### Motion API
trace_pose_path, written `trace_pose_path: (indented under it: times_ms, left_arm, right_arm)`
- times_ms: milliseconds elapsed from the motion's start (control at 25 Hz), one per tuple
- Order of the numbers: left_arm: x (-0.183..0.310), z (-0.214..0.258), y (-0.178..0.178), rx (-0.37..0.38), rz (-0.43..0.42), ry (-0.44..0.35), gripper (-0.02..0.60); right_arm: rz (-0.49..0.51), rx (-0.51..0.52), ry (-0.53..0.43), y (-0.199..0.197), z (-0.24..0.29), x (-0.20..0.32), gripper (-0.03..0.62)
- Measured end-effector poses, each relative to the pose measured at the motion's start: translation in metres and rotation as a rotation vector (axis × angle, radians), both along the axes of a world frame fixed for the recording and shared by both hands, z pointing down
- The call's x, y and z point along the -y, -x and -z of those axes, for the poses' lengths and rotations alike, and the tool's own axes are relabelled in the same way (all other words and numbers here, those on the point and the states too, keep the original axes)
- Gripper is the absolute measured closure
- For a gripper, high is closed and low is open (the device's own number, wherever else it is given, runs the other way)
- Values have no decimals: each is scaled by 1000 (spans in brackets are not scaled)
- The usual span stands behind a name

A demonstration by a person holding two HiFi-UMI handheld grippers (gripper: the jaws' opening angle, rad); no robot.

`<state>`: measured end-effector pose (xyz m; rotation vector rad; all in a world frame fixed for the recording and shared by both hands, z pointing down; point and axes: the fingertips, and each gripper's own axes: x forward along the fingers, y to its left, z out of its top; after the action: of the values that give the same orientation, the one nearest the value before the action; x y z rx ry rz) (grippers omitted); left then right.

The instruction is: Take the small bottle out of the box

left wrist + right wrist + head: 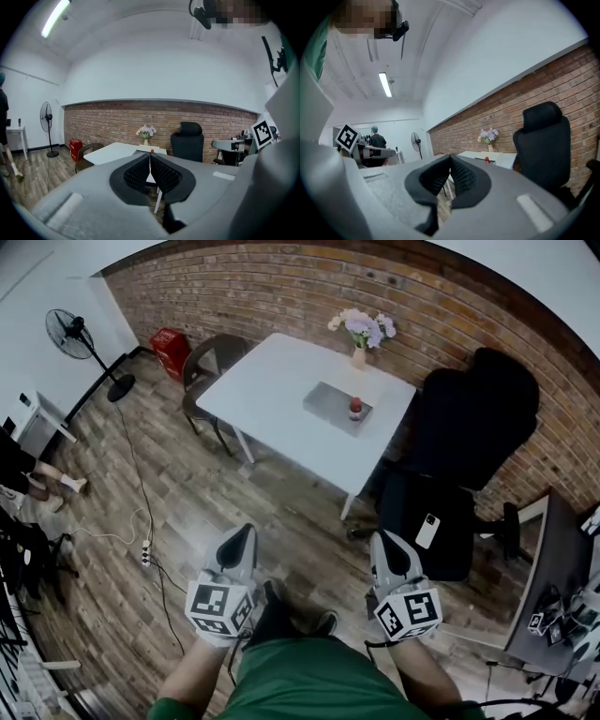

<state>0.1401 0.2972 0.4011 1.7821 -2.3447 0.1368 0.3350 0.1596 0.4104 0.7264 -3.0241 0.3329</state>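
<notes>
The small bottle [355, 409], dark with a red cap, stands in a flat grey box [333, 409] on the white table [272, 399] far ahead. In the left gripper view only the bottle's red cap [152, 151] shows, above the jaws; in the right gripper view the bottle [487, 160] is a small red spot on the table. My left gripper [247, 532] and right gripper [382, 538] are held low near the person's body, well short of the table. Both are shut with nothing between the pads.
A vase of flowers [361, 334] stands at the table's far edge by the brick wall. A black office chair [464, 456] with a phone [427, 531] on its seat is to the right. A brown chair [208, 362], a red bin [171, 351] and a fan [80, 338] are left. A cable and power strip [145, 552] lie on the floor.
</notes>
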Motion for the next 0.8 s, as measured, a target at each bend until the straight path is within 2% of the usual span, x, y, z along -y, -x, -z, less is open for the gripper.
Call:
trace_pose_path:
  times_ms: [200,400,560,800]
  left_arm:
    - [21,15,46,21,22,-61,569]
    - [57,25,103,70,-7,-101,569]
    - [79,36,149,61,-44,-130,569]
    - [100,35,213,22,-95,-161,569]
  right_arm:
    - [-16,-11,-28,25,4,16,592]
    - [-78,-32,-97,66,15,44,592]
    - [-160,-84,-199,102,26,67,592]
    - [-254,-124,-208,149,23,89,592]
